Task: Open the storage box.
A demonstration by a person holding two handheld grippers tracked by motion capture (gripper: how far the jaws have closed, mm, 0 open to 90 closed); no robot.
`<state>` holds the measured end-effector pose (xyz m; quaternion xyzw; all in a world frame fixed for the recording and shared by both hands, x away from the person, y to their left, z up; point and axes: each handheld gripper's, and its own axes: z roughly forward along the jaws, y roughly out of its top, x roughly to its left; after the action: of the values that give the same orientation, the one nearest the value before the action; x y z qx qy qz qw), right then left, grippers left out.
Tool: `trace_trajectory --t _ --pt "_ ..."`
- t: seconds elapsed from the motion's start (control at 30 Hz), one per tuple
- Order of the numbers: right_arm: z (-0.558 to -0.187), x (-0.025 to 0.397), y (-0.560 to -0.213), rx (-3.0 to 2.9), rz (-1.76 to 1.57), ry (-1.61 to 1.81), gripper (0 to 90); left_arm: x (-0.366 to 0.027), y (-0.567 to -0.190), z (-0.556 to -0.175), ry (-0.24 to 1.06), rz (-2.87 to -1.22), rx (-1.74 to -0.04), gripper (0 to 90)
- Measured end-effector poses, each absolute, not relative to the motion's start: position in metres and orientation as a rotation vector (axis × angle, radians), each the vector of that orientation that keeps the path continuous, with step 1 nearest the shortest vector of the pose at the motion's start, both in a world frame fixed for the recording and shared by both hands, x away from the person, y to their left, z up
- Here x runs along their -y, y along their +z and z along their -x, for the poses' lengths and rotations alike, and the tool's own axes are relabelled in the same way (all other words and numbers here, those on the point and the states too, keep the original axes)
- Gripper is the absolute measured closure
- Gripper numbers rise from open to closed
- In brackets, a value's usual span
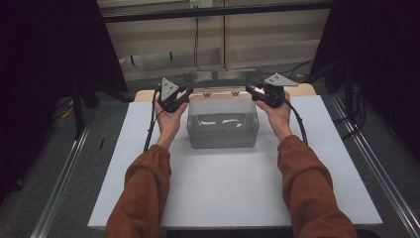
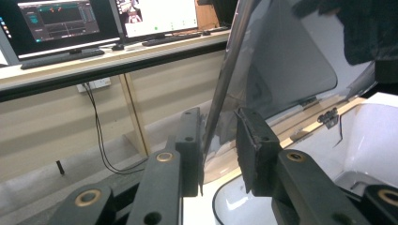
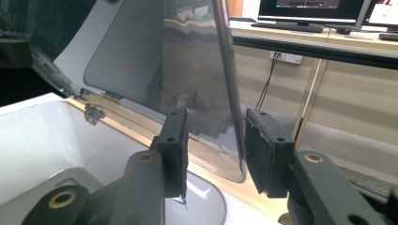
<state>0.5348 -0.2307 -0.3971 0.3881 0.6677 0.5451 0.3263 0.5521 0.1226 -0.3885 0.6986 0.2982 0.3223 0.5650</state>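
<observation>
On the white table sits a clear box, its lid tipped up at the far side. Left gripper and right gripper each stand open around a lid edge, one pad touching.

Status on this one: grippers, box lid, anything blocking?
Left gripper and right gripper: jaws open, astride the lid's side edges. Lid raised, hinged at back of clear box. Nothing blocking.

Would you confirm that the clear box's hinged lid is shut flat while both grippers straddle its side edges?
Not quite: the lid stands raised, not shut flat, as the high view shows above the clear box. The rest holds: the left gripper and right gripper each straddle a side edge of it.
</observation>
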Motion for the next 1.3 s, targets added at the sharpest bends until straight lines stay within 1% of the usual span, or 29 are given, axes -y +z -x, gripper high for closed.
trace_trajectory --t 0.2,0.4,0.43,0.47,0.53,0.9,1.1,1.23,1.3 --pt "-0.541 0.231 -0.4 -1.76 -1.029 1.423 60.4 -0.123 -0.39 -0.557 0.738 -1.634 -0.719 73.2" --pt "-0.546 0.232 -0.4 -1.763 -1.03 1.423 60.3 -0.125 -0.394 -0.565 0.75 -1.687 -0.709 74.3" --pt "-0.547 0.232 -0.4 -1.765 -1.025 1.409 60.7 -0.125 -0.395 -0.566 0.743 -1.685 -0.713 74.6" --pt "-0.549 0.232 -0.402 -1.763 -1.036 1.429 63.2 -0.125 -0.397 -0.568 0.73 -1.668 -0.738 75.6" --pt "-0.55 0.231 -0.402 -1.76 -1.033 1.431 64.1 -0.124 -0.399 -0.569 0.732 -1.675 -0.746 75.8" --pt "-0.557 0.231 -0.401 -1.773 -1.061 1.434 64.9 -0.121 -0.401 -0.576 0.714 -1.675 -0.762 75.1" --pt "-0.558 0.232 -0.4 -1.78 -1.06 1.436 67.0 -0.119 -0.401 -0.583 0.697 -1.701 -0.762 73.6" --pt "-0.559 0.233 -0.401 -1.77 -1.066 1.448 67.9 -0.119 -0.4 -0.588 0.673 -1.709 -0.775 73.3" --pt "-0.56 0.233 -0.402 -1.762 -1.086 1.465 68.3 -0.118 -0.402 -0.591 0.632 -1.678 -0.807 72.8"
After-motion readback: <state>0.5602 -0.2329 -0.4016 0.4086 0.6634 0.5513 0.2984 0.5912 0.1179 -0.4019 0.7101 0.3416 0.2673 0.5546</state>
